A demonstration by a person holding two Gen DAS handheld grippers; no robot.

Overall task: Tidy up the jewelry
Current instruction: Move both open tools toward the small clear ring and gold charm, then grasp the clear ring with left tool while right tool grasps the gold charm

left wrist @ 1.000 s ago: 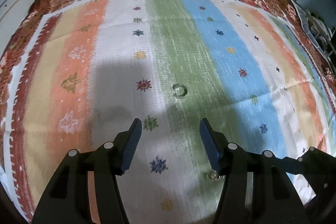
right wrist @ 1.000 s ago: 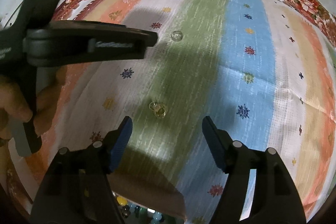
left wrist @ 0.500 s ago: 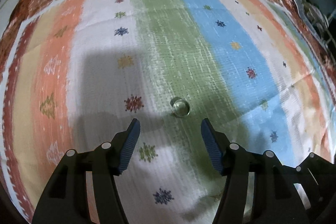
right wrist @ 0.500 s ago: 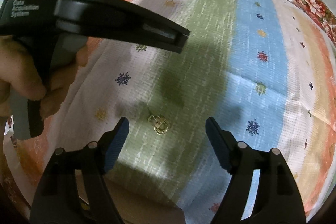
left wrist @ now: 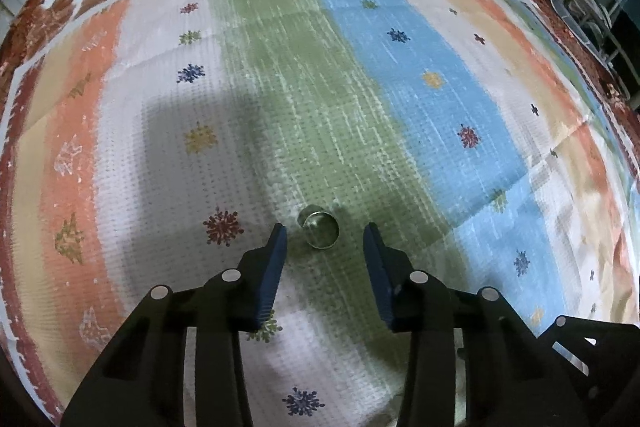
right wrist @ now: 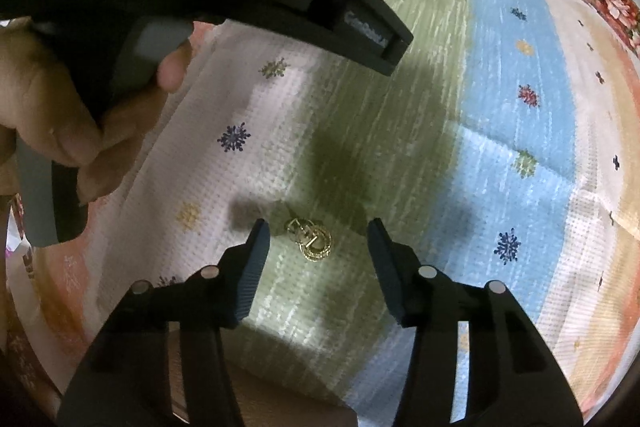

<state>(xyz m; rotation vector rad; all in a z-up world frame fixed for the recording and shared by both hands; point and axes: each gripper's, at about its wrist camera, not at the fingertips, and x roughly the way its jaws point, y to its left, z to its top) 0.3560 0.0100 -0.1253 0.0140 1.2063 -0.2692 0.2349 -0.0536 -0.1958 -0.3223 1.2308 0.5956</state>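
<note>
On the striped, flower-bordered cloth point(left wrist: 420, 115) that covers the desk, two small pieces of jewelry lie on the green band, each with its own gripper poised steeply above it.

The left gripper point(left wrist: 323, 239) points down at a silver ring point(left wrist: 321, 229). The ring sits just past the tips, in line with the gap and a little nearer the left-hand blue pad than the right-hand one. It has no long axis to speak of, being round, so the approach angle matters little. The fingers are closing, about a third apart, with the ring between their lines but not touched by either pad; nothing is held.

The right gripper point(right wrist: 318, 241) hangs over a small gold earring point(right wrist: 310, 239), a looped, openwork piece. It lies in the gap, closer to the left-hand pad, and its length runs aslant from upper left to lower right, so the pads would meet it across its shorter width. These fingers are also closing, roughly half open, clear of the earring on both sides; nothing is held.

Each hand is nearest its own piece, so both grasps look set to go together.

The right wrist view alone shows the person's hand point(right wrist: 60, 115) around the left gripper's handle. The left wrist view alone shows the ring; the earring appears only in the right.
</note>
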